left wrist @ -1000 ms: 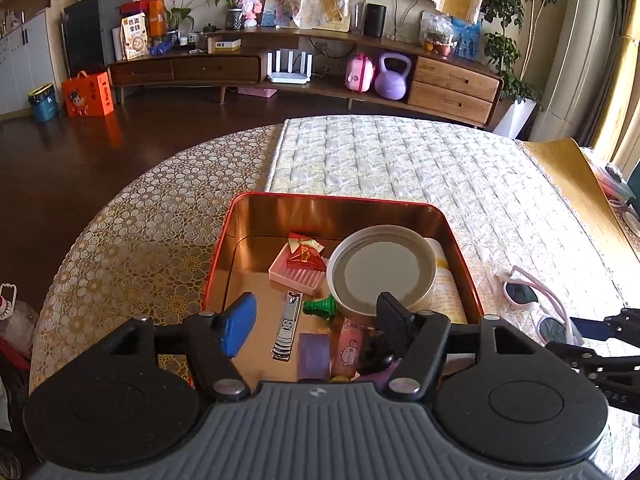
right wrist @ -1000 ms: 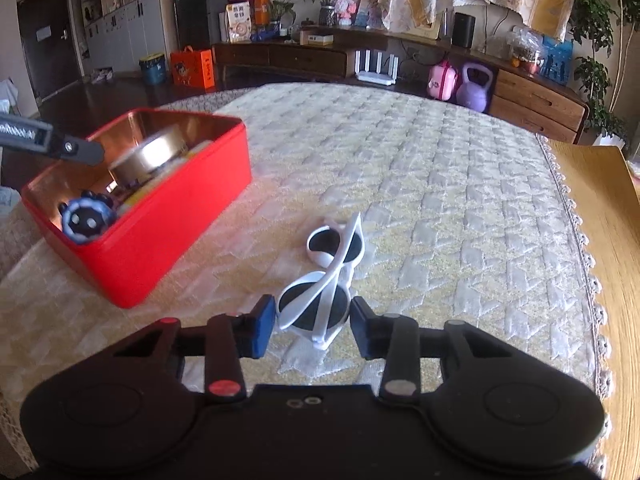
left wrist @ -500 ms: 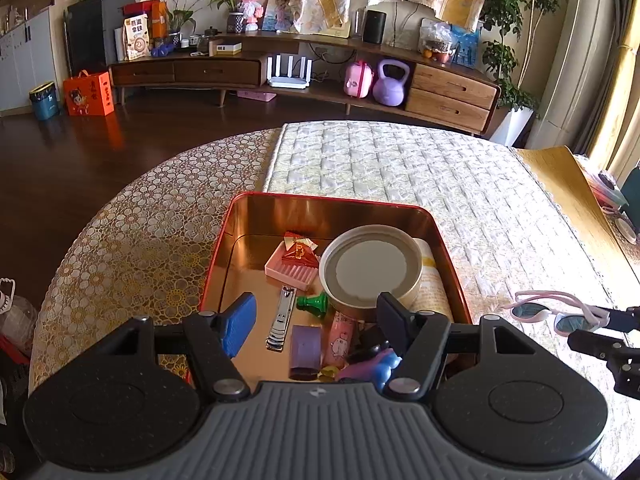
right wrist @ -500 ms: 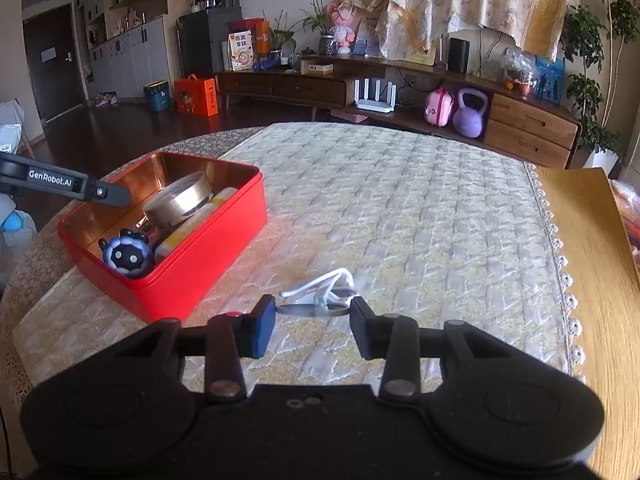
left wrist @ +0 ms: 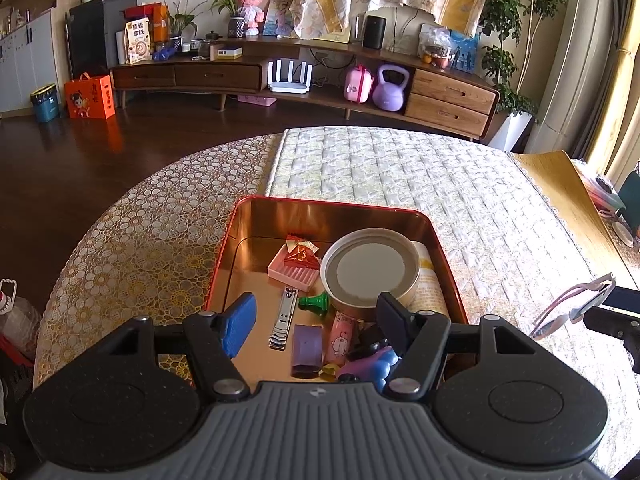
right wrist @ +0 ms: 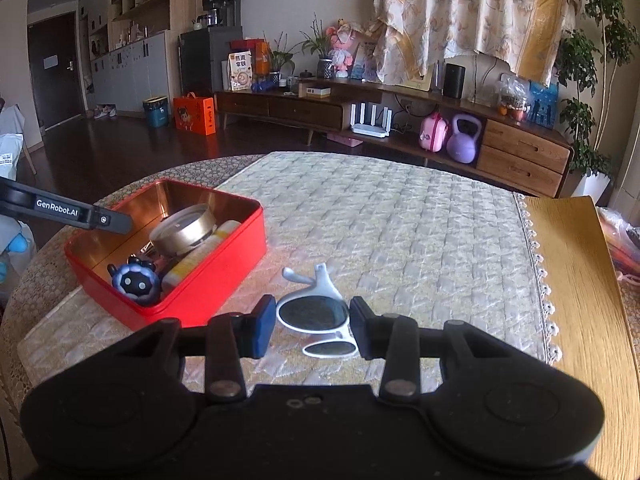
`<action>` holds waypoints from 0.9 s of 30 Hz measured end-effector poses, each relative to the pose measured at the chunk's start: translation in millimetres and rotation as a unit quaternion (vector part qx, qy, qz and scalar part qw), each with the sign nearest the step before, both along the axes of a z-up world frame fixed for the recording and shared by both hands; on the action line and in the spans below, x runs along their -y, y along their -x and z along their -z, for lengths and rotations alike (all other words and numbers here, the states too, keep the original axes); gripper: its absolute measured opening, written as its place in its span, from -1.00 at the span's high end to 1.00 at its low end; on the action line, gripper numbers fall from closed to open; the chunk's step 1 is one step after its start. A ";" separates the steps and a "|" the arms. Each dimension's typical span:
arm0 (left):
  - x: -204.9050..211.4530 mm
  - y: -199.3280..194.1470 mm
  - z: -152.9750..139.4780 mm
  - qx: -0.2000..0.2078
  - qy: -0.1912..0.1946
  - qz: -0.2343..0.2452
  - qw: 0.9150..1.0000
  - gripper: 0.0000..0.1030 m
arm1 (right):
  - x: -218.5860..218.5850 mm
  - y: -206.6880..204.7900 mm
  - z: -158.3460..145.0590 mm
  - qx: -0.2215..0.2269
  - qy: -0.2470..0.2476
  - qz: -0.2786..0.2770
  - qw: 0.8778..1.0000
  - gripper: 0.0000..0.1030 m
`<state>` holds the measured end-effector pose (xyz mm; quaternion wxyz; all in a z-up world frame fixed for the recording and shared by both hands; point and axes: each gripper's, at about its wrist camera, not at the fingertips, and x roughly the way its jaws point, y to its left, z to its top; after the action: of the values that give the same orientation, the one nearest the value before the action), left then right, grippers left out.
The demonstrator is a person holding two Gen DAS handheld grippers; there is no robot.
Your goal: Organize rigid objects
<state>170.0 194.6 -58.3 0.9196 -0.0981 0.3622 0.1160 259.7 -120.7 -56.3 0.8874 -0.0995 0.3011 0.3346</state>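
A round table (right wrist: 420, 240) under a quilted cloth has a bare wooden strip along its right edge and open cloth beyond the near items. Nearest, the right gripper (right wrist: 312, 330) is clamped on white sunglasses (right wrist: 316, 314), held off the cloth just right of a red tin (right wrist: 208, 280). The left gripper (left wrist: 316, 320) hangs over the tin's near edge, jaws wide apart, holding nothing.

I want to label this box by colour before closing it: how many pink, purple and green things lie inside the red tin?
Pink: 2, the ridged tray and the cartoon tube
Purple: 2, the block and the round toy
Green: 1, the pawn
Total in the red tin: 5
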 end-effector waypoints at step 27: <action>-44.4 24.9 -30.1 0.038 -0.019 -0.060 0.997 -0.38 | -132.0 13.8 -43.1 0.038 -0.089 -0.176 0.980 0.24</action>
<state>145.2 239.0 -28.1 0.9258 -0.1065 0.3181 0.1743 245.9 11.3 -13.2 0.8309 -0.0841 0.2134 0.5070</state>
